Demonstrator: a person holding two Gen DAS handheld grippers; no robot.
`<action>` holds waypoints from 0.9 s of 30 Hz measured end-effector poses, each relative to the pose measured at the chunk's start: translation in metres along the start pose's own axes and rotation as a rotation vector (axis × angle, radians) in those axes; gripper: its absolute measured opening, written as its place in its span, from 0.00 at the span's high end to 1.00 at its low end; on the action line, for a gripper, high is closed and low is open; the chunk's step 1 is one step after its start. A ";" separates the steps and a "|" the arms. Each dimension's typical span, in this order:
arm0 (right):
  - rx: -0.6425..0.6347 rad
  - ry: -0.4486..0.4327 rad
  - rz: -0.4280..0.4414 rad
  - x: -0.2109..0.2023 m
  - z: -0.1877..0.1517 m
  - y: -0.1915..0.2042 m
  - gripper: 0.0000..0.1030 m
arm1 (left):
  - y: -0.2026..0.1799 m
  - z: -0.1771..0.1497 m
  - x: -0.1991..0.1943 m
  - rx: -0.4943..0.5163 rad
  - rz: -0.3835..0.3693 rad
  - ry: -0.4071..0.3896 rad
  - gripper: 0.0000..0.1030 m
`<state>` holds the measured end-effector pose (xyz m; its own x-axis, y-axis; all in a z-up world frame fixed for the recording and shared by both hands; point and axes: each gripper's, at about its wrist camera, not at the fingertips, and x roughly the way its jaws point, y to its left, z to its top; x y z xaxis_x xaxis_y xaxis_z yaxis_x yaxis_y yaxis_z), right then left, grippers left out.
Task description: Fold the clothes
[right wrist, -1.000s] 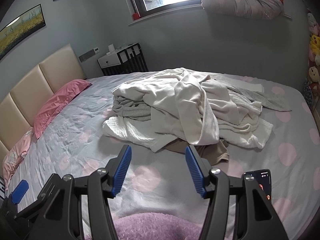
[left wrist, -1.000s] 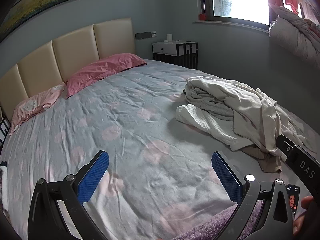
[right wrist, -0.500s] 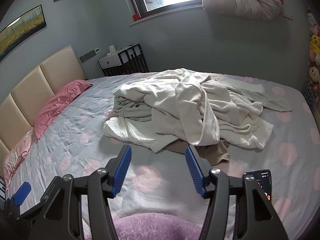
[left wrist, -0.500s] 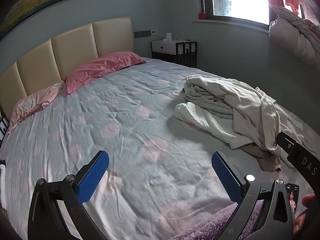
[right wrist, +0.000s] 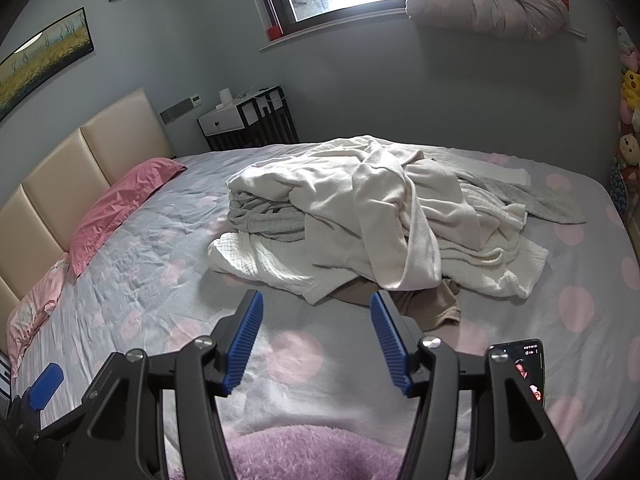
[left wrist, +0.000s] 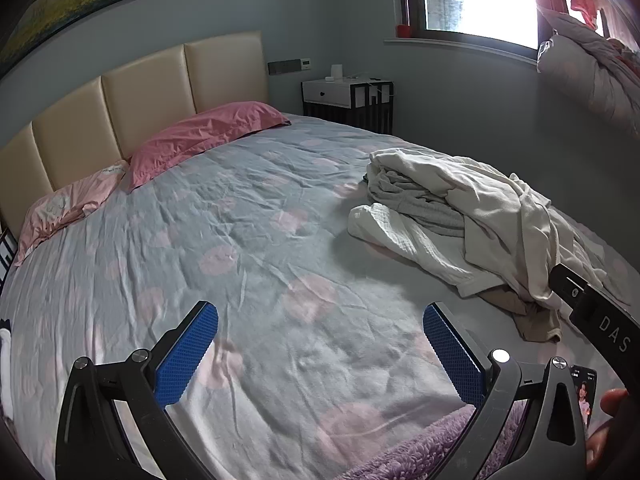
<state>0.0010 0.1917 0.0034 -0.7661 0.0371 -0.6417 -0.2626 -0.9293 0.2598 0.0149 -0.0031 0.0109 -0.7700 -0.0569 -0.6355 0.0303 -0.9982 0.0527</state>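
Across the bed [right wrist: 152, 264], toward one o'clock from the right tool [right wrist: 316, 340], lies the heap of clothes [right wrist: 372, 220]: a cream robe-like piece on top, a grey knit under it at ten o'clock, a waffle-textured white piece spilling toward the near edge, and a tan garment [right wrist: 432, 308] poking out at the bottom, just beyond the right tool's tips. Nothing in the heap looks folded yet, so the task seems to be at its start.

Both tools hang above the sheet with their blue pads spread wide and nothing between them. The left tool [left wrist: 320, 352] faces the bare, wrinkled stretch of bed, with the pile off at two o'clock; that open area is probably being kept free as the place to spread one garment flat. The right tool points at the heap's near edge, likely because a loose hem there is the easiest first pick. Two pink pillows [left wrist: 200, 140] sit by the headboard, well apart from the work.
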 end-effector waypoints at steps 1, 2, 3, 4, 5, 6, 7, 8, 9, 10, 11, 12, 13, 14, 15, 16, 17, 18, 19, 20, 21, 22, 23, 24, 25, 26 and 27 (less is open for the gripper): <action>0.000 0.001 0.001 0.000 0.000 0.000 0.47 | 0.000 0.000 0.000 0.000 0.002 -0.001 0.00; 0.000 0.002 0.002 0.000 0.000 0.000 0.47 | 0.000 0.000 -0.001 0.001 0.004 -0.003 0.00; 0.000 0.003 0.005 0.000 0.000 0.000 0.47 | -0.001 0.000 -0.001 0.002 0.005 -0.004 0.00; 0.000 0.004 0.007 0.000 0.000 0.000 0.47 | -0.001 0.000 0.000 0.002 0.005 -0.004 0.00; 0.000 0.005 0.008 0.000 0.000 0.000 0.47 | -0.001 0.001 0.000 0.001 0.004 -0.002 0.00; 0.000 0.006 0.009 0.000 0.000 0.000 0.47 | -0.001 0.001 0.000 0.000 0.004 -0.001 0.00; 0.000 0.007 0.009 0.001 0.000 0.000 0.47 | -0.001 0.001 0.000 0.001 0.004 -0.001 0.00; 0.000 0.007 0.009 0.001 0.000 0.000 0.47 | -0.001 0.000 0.000 0.002 0.004 0.000 0.00; 0.001 0.008 0.010 0.001 0.000 0.000 0.47 | -0.001 0.000 0.000 0.004 0.005 0.001 0.00; 0.001 0.008 0.010 0.001 0.000 0.000 0.47 | -0.001 0.000 -0.001 0.005 0.006 0.002 0.00; 0.002 0.008 0.010 0.001 0.000 0.000 0.47 | -0.002 0.000 -0.001 0.006 0.006 0.002 0.00; 0.002 0.009 0.010 0.001 0.000 0.000 0.47 | -0.002 -0.001 0.000 0.008 0.006 0.003 0.00; 0.002 0.009 0.010 0.001 0.000 0.000 0.47 | -0.002 -0.001 0.000 0.009 0.006 0.003 0.00; 0.002 0.010 0.010 0.001 0.000 0.001 0.47 | -0.002 -0.001 0.000 0.010 0.006 0.004 0.00; 0.001 0.010 0.010 0.001 0.000 0.001 0.47 | -0.002 -0.001 0.000 0.012 0.006 0.006 0.00; 0.002 0.010 0.011 0.001 0.000 0.001 0.47 | -0.003 -0.001 0.000 0.013 0.005 0.008 0.00; 0.004 0.012 0.012 0.001 0.000 0.001 0.47 | -0.003 -0.002 0.000 0.014 0.005 0.010 0.00; 0.004 0.013 0.013 0.002 0.000 0.001 0.47 | -0.003 -0.002 0.001 0.015 0.004 0.011 0.00; 0.005 0.015 0.014 0.002 0.000 0.000 0.47 | -0.004 -0.002 0.001 0.017 0.004 0.012 0.00; 0.005 0.016 0.015 0.002 0.000 0.000 0.47 | -0.004 -0.002 0.001 0.017 0.005 0.013 0.00; 0.005 0.019 0.016 0.003 0.000 0.000 0.47 | -0.004 -0.002 0.001 0.017 0.005 0.013 0.00; 0.007 0.023 0.019 0.003 0.000 0.000 0.47 | -0.004 -0.002 0.001 0.018 0.005 0.014 0.00; 0.008 0.026 0.021 0.004 0.000 0.000 0.47 | -0.004 -0.002 0.001 0.018 0.005 0.015 0.00; 0.008 0.035 0.028 0.005 0.000 -0.001 0.47 | -0.004 -0.002 0.001 0.019 0.007 0.017 0.00; 0.009 0.044 0.034 0.006 0.000 -0.001 0.47 | -0.003 -0.002 0.002 0.019 0.008 0.020 0.00; 0.011 0.053 0.042 0.007 0.001 -0.001 0.47 | -0.002 -0.002 0.002 0.018 0.009 0.022 0.00; 0.013 0.063 0.051 0.008 0.001 -0.001 0.47 | -0.001 -0.002 0.003 0.017 0.010 0.025 0.00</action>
<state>-0.0058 0.1937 -0.0012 -0.7401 -0.0334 -0.6716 -0.2323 -0.9246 0.3019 0.0141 -0.0020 0.0071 -0.7535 -0.0673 -0.6540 0.0268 -0.9971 0.0717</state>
